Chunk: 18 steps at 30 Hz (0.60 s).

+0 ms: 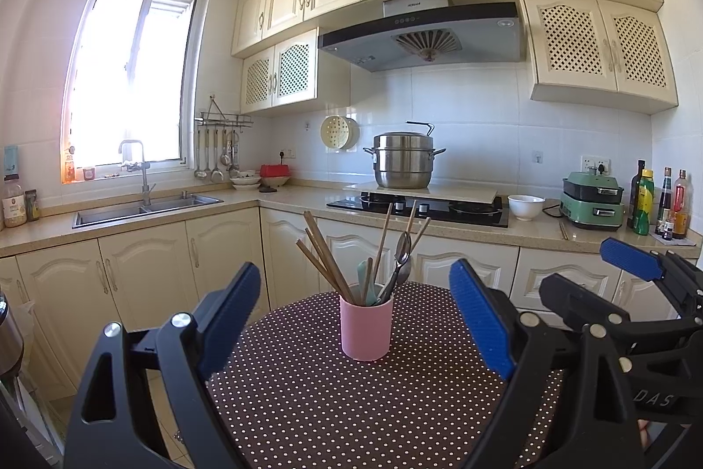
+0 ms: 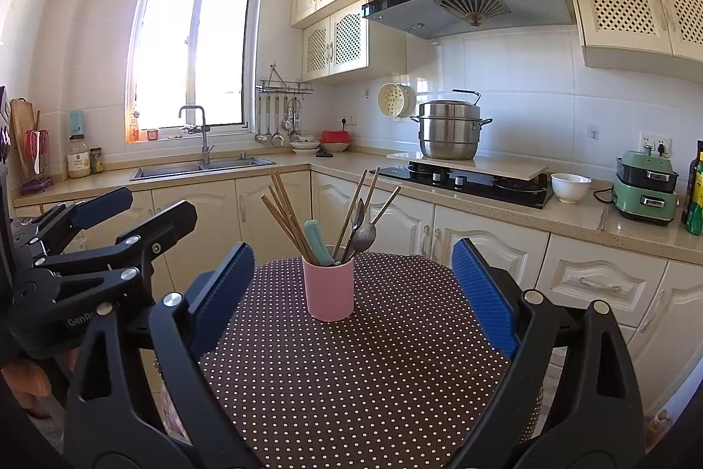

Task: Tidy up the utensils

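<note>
A pink cup (image 1: 366, 327) stands upright on a dark polka-dot table (image 1: 351, 403); it also shows in the right wrist view (image 2: 328, 288). It holds several wooden chopsticks (image 1: 323, 256), metal spoons (image 1: 402, 253) and a pale green-handled utensil (image 2: 317, 242). My left gripper (image 1: 356, 321) is open and empty, its blue pads on either side of the cup, nearer the camera. My right gripper (image 2: 351, 295) is open and empty, short of the cup. Each gripper shows at the edge of the other's view.
Kitchen counter behind with a sink (image 1: 145, 207), a stove (image 1: 422, 207) bearing a steel steamer pot (image 1: 402, 161), a white bowl (image 1: 526, 206), a green appliance (image 1: 593, 205) and bottles (image 1: 659, 205). Cream cabinets stand below. The table's far edge lies just behind the cup.
</note>
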Tool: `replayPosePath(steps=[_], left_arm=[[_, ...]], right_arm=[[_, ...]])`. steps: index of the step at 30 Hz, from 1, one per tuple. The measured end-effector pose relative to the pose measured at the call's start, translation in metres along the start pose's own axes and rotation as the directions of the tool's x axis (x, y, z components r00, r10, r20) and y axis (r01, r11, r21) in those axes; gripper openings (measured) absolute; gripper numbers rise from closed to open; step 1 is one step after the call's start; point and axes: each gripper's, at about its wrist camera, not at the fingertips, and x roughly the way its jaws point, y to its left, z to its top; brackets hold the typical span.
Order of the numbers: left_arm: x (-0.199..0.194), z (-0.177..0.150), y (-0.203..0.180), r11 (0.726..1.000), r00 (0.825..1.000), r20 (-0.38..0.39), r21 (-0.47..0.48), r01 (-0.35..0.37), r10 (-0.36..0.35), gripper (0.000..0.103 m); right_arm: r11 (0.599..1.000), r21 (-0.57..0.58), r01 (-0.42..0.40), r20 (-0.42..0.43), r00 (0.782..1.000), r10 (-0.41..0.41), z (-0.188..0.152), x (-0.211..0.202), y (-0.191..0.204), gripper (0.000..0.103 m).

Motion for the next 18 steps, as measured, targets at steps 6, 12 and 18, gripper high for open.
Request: replayPosePath(steps=[6,12,18], left_arm=[[0.011,-0.001,0.004,1.0,1.0,-0.016,-0.003,-0.007,0.007,0.086],[0.026,-0.004,0.005,1.0,0.999,-0.039,0.0,-0.018,0.018,0.086],[0.054,-0.015,0.008,1.0,0.995,-0.097,-0.001,-0.023,0.023,0.086]], right_arm=[[1.0,-0.002,-0.004,-0.013,1.0,0.004,0.001,0.012,0.001,0.09],[1.0,0.003,-0.004,-0.037,0.999,0.004,-0.002,0.025,0.0,0.09],[1.0,0.018,-0.013,-0.086,0.996,0.015,-0.01,0.052,-0.008,0.09]])
